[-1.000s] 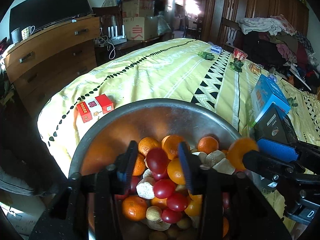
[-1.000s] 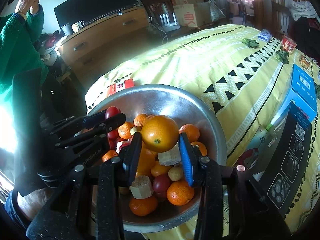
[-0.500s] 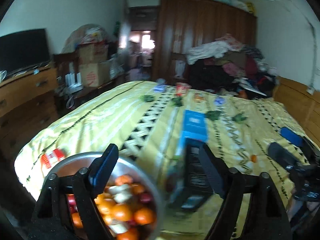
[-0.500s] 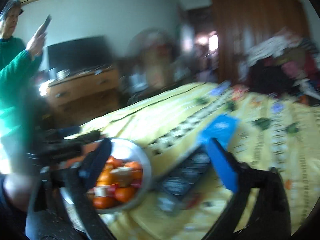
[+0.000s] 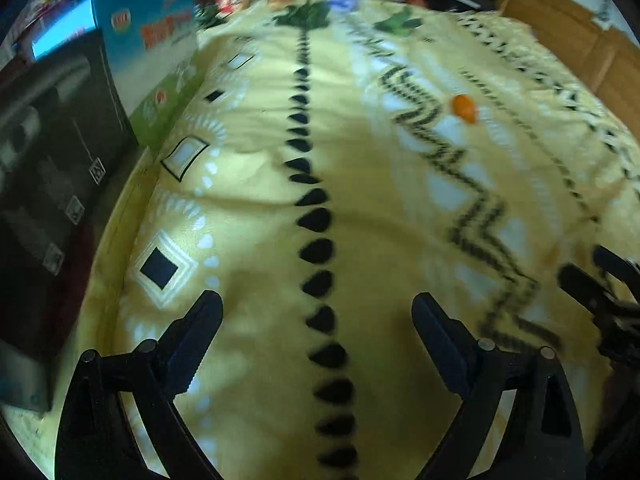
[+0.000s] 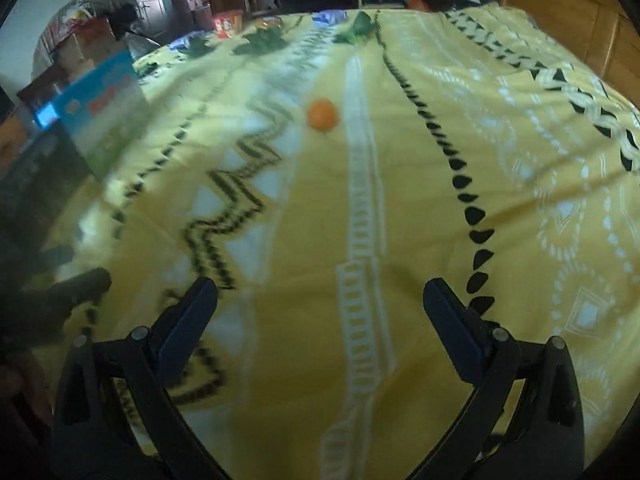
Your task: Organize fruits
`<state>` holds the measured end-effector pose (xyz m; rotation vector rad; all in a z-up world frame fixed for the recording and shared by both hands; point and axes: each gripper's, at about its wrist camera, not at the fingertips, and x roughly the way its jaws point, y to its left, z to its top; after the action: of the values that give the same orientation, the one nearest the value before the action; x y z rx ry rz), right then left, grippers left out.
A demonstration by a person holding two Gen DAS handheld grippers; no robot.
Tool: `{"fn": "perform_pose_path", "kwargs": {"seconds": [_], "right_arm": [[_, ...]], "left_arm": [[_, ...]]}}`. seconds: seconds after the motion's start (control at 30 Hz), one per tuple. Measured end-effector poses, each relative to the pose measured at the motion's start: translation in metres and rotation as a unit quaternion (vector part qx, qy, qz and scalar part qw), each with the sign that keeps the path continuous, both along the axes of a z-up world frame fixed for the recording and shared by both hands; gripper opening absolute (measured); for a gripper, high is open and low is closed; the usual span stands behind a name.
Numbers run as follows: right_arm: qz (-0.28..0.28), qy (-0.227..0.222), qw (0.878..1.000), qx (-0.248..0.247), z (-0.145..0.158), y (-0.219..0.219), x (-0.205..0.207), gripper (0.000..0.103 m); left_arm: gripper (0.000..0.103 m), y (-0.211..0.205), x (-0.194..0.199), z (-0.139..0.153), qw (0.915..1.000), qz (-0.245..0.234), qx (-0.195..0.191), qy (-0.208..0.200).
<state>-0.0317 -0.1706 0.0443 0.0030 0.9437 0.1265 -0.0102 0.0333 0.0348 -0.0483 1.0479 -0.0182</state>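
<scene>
A single orange fruit [image 5: 464,108] [image 6: 322,114] lies alone on the yellow patterned bedspread [image 5: 360,208], well ahead of both grippers. My left gripper [image 5: 316,320] hovers over the spread with its jaws opening and nothing between them. My right gripper [image 6: 320,300] is open wide and empty too. The right gripper's tips [image 5: 592,288] show at the right edge of the left wrist view. The left gripper's tip [image 6: 80,286] shows blurred at the left of the right wrist view. The fruit bowl is out of view.
A black box [image 5: 48,168] and a blue box [image 5: 148,40] [image 6: 100,108] stand on the bed to the left. Green items [image 6: 264,42] and small packets lie at the far end. A wooden bed frame [image 5: 580,52] runs along the right.
Both grippers swung away from the fruit bowl to the right and down over the bedspread. The left let go of a red fruit, the right of an orange; both now stand wide.
</scene>
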Motion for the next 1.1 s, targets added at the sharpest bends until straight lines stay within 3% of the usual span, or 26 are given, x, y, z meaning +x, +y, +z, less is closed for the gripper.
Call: {"fn": "perform_pose_path", "kwargs": {"seconds": [0.1,0.23,1.1], "right_arm": [[-0.002,0.014,1.000,-0.012,-0.019,-0.001,0.008,0.103],[-0.009,0.012,1.000,-0.022,-0.029,0.003,0.012,0.103],[-0.005,0.004,1.000,-0.018,-0.035,0.002,0.012,0.103]], "left_arm": [[0.103,-0.003,0.016,-0.016,0.9996,0.022,0.016,0.007],[0.103,-0.010,0.017,-0.025,0.9984,0.020,0.044,-0.030],[0.103,-0.005,0.010,-0.024,0.9985,0.022,0.034,-0.036]]}}
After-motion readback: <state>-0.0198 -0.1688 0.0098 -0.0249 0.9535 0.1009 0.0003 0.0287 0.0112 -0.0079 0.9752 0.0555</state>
